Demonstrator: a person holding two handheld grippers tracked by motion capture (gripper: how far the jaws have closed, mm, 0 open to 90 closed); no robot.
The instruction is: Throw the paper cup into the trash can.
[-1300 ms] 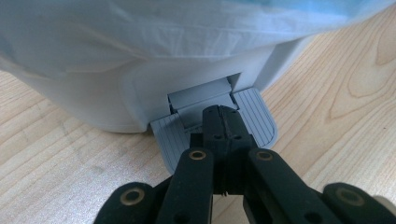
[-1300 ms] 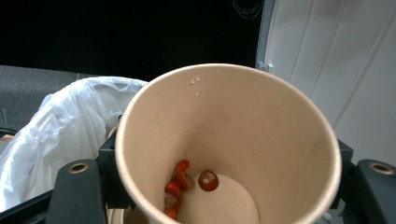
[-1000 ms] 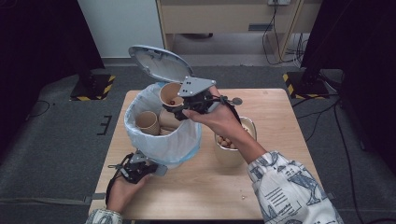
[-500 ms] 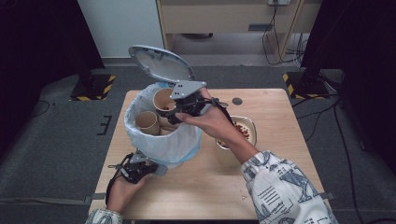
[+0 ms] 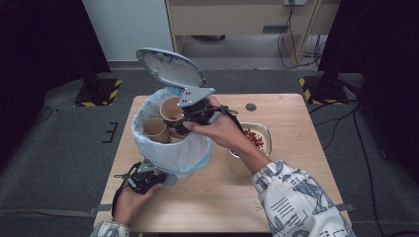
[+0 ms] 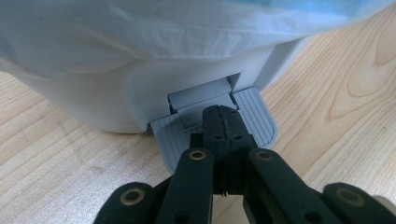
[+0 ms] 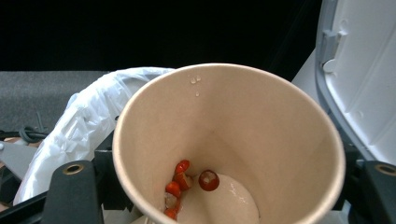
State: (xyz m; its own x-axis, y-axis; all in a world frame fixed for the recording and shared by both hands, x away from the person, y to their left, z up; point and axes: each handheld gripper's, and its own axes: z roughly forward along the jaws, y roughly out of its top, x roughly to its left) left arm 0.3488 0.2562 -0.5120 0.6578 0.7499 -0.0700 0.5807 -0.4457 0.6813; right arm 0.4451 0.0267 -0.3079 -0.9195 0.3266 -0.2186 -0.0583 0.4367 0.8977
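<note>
A white pedal bin (image 5: pixel 173 153) with a plastic liner stands on the wooden table (image 5: pixel 296 192), its lid (image 5: pixel 170 66) tipped up. My left gripper (image 5: pixel 159 177) is shut, and its tips (image 6: pixel 223 122) rest on the grey pedal (image 6: pixel 254 116) at the bin's foot. My right gripper (image 5: pixel 178 118) is shut on a paper cup (image 5: pixel 171 109), held tilted over the bin's mouth. That cup (image 7: pixel 243 140) has a few red pepper bits (image 7: pixel 180 179) at its bottom. A second paper cup (image 5: pixel 155 128) lies inside the bin.
A tan bowl (image 5: pixel 247 126) holding red pepper pieces sits just right of the bin, under my right forearm. A small dark disc (image 5: pixel 251 106) lies at the table's far edge. The liner (image 7: pixel 88 116) and open lid (image 7: pixel 364 70) flank the held cup.
My right gripper has carried the cup leftward, from the bin's right rim to over its opening. The left gripper stays on the pedal and the lid stays up.
</note>
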